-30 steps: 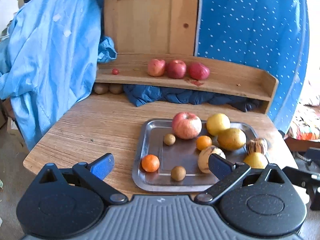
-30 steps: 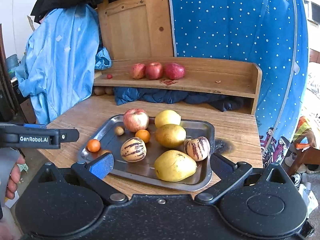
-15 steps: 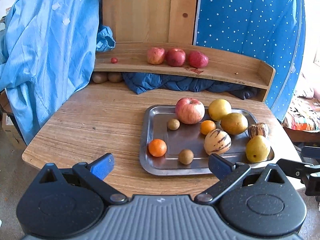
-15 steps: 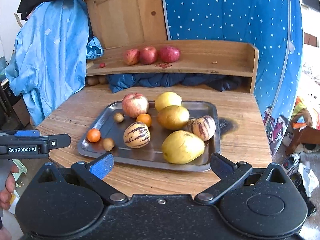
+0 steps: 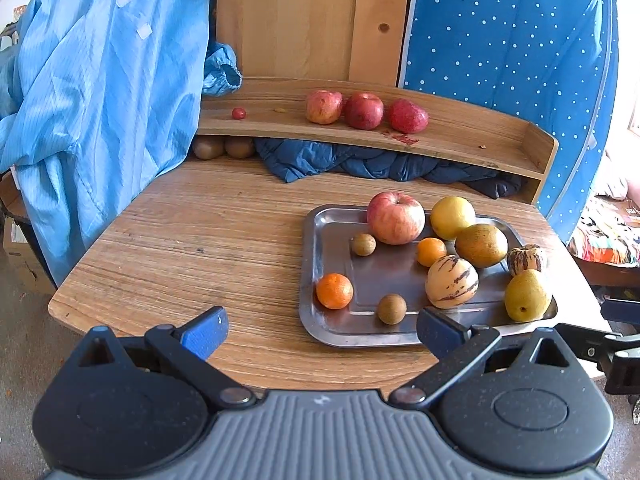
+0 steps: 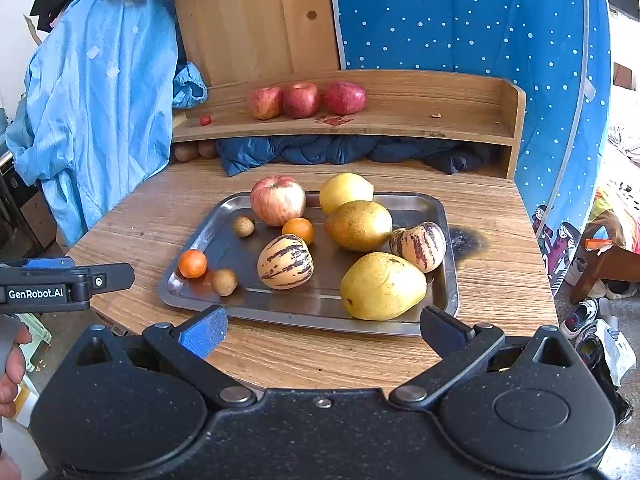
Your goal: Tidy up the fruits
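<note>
Two grippers hover at the near edge of the wooden bench (image 5: 208,240), both with fingers spread wide and holding nothing. Ahead of the right gripper (image 6: 320,330), between its fingers, lies the metal tray (image 6: 448,216) of fruit; from the left gripper (image 5: 320,330) the tray sits ahead, toward its right finger (image 5: 440,330). Beyond the tray a wooden shelf (image 6: 440,120) carries three red apples (image 6: 302,100). On the tray, the yellow pear (image 6: 382,286) lies nearest the right gripper's right finger, with two striped melons (image 6: 285,262), a brownish pear (image 6: 358,225), a yellow fruit (image 6: 346,198) and a red apple (image 6: 278,200) farther ahead. Two oranges (image 6: 193,264) and two small brown fruits (image 6: 224,281) lie toward the left finger (image 6: 204,330).
</note>
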Motion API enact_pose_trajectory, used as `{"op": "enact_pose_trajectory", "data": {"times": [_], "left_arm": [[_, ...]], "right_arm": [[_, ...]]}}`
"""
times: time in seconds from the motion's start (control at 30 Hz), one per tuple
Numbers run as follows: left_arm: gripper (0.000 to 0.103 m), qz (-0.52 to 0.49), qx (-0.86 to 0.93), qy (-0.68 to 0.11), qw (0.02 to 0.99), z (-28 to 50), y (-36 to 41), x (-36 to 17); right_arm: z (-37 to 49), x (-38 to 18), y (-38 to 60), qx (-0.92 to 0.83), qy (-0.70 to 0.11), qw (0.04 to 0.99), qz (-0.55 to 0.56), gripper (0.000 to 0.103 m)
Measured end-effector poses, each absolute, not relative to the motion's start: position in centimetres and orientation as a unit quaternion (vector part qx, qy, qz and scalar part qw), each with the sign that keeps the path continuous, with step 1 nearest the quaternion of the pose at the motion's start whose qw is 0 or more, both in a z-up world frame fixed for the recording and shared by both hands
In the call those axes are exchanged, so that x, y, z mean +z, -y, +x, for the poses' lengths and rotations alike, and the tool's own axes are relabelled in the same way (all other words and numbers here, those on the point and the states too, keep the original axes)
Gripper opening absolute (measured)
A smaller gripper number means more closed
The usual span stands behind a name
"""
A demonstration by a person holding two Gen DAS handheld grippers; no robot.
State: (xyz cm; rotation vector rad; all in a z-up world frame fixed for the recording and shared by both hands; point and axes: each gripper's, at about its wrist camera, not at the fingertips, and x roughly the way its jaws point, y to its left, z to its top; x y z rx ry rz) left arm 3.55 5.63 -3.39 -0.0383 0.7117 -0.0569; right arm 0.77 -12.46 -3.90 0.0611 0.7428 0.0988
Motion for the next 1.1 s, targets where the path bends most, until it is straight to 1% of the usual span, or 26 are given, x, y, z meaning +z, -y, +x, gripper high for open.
{"op": "enact_pose_trajectory", "data": {"times": [1.1], "left_arm": [[0.102,-0.022,-0.034,-0.352,0.935,3.61,-5.53,-3.59]], "right_arm": [[0.63,-3.88,12.29,0.043,-0.363,0.930,0.027,0.102]]}}
